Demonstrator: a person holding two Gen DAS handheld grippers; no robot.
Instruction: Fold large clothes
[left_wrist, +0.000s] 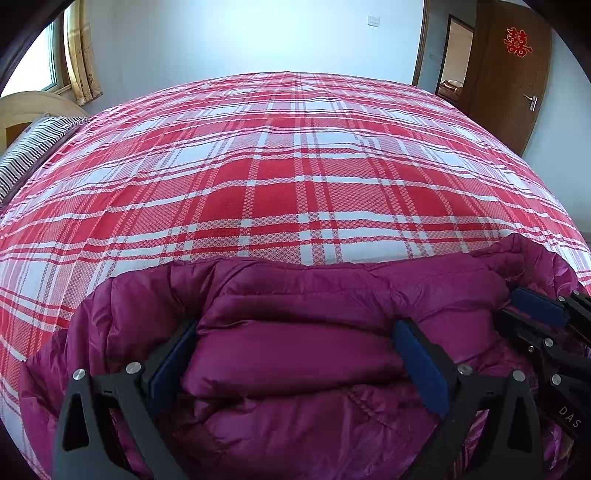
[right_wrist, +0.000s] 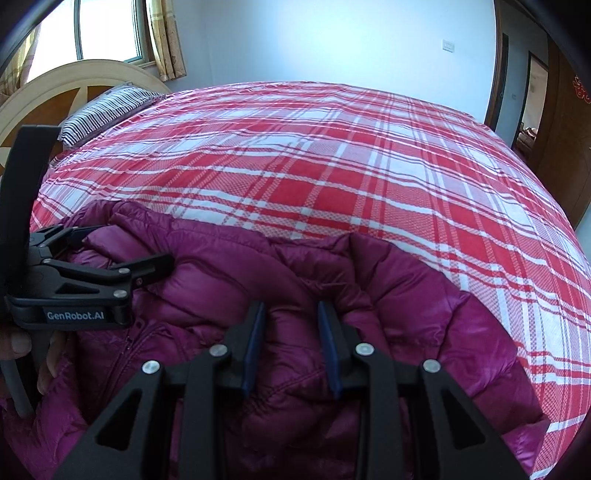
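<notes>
a wide bed (left_wrist: 295, 166) fills the room, covered by a red and white plaid sheet (right_wrist: 332, 155). at its head stands a rounded cream and wood headboard (right_wrist: 55, 96), with a striped pillow (right_wrist: 107, 107) lying just in front of it. above the headboard a window (right_wrist: 107, 29) lets in bright daylight, edged by a yellowish curtain (right_wrist: 166, 37). the wall (left_wrist: 240, 37) beyond the bed is pale blue-white and carries a light switch (left_wrist: 374, 20). past the foot of the bed a brown wooden door (left_wrist: 513, 74) bears a red paper decoration (left_wrist: 518, 42) and a metal handle (left_wrist: 532, 101).
</notes>
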